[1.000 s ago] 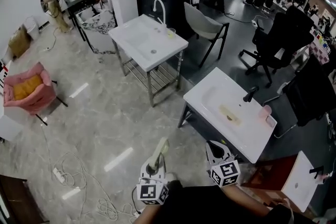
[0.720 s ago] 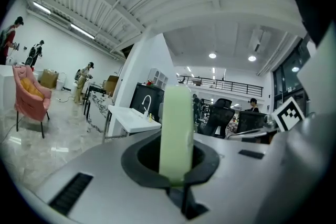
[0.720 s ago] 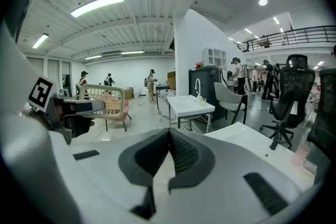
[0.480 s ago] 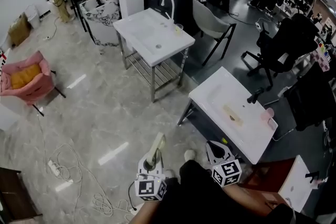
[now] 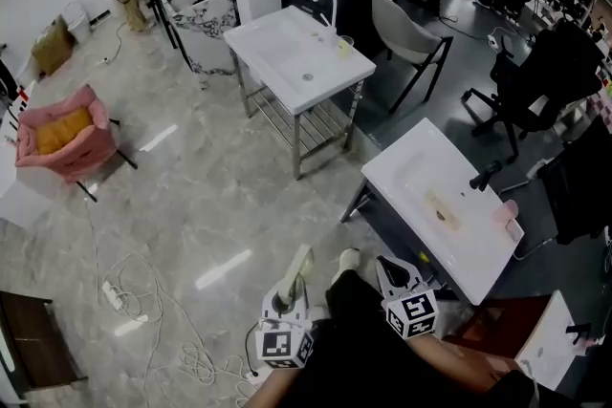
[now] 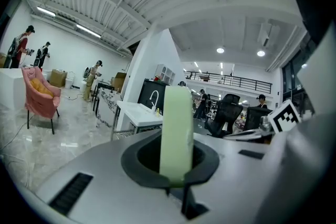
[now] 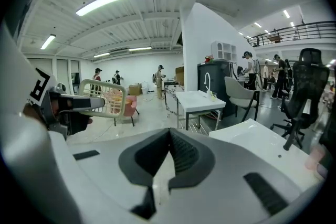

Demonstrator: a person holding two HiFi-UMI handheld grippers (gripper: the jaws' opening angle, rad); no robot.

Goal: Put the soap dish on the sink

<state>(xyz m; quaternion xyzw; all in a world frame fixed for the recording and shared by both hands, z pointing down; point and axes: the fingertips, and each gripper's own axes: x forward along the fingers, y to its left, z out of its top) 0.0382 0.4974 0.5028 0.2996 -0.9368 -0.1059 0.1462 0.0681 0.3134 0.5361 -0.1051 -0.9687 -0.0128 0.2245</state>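
The soap dish (image 5: 298, 268) is a pale green slatted tray held edge-on in my left gripper (image 5: 286, 294), which is shut on it. In the left gripper view the soap dish (image 6: 176, 131) stands upright between the jaws. My right gripper (image 5: 386, 266) is beside it, shut with nothing in it; the right gripper view shows its pads (image 7: 181, 152) meeting at the tips. A white sink (image 5: 449, 205) with a black tap (image 5: 483, 175) stands just ahead to the right. A second white sink (image 5: 296, 48) with a white tap is farther off.
A pink item (image 5: 507, 213) lies on the near sink's rim. Black office chairs (image 5: 535, 72) and a grey chair (image 5: 406, 33) stand beyond. A pink armchair (image 5: 62, 143) is at the left, and cables with a power strip (image 5: 115, 296) lie on the floor. People stand in the distance.
The whole scene has slid right and down in the head view, and a shoe has come into view between the grippers. Both grippers keep their places and states.
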